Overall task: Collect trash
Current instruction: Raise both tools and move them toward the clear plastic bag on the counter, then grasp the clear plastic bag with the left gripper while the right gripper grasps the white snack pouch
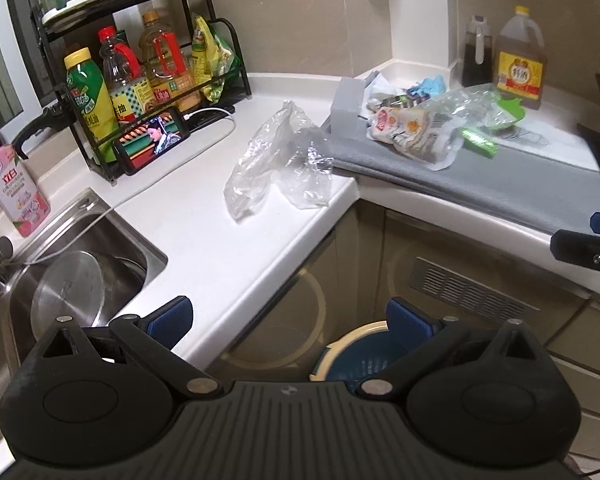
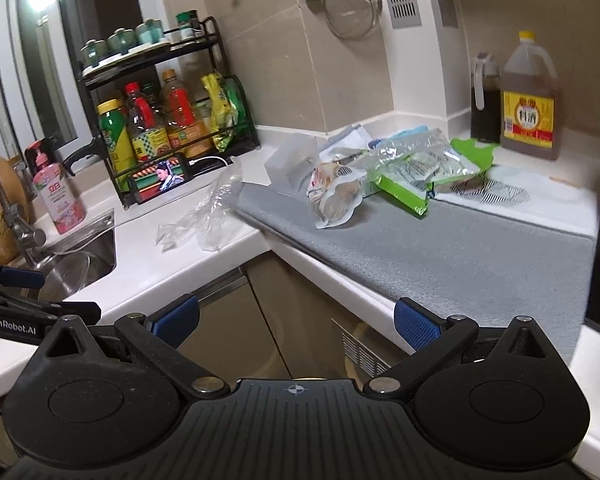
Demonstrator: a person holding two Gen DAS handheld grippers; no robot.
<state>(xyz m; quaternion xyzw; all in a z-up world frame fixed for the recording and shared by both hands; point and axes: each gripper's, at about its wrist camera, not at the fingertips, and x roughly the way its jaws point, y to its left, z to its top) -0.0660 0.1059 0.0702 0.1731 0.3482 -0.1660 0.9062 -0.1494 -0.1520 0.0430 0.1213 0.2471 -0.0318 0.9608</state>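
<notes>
A crumpled clear plastic bag [image 1: 278,160] [image 2: 204,220] lies on the white counter near its corner. On the grey mat [image 1: 500,184] [image 2: 440,248] sits a pile of wrappers: a printed snack pouch [image 1: 416,132] [image 2: 334,196], a clear bag [image 1: 472,106] and a green packet [image 2: 404,188]. A blue bin with a cream rim [image 1: 356,356] stands on the floor below the counter. My left gripper [image 1: 290,320] is open above the counter edge and the bin, holding nothing. My right gripper [image 2: 296,322] is open in front of the cabinet, also with nothing in it.
A steel sink [image 1: 88,264] with a pan lies at the left, beside a pink soap bottle [image 1: 14,192]. A black rack of bottles [image 1: 148,76] and a phone [image 1: 152,140] with a white cable stand behind. Oil and sauce bottles [image 2: 530,100] occupy the back right corner.
</notes>
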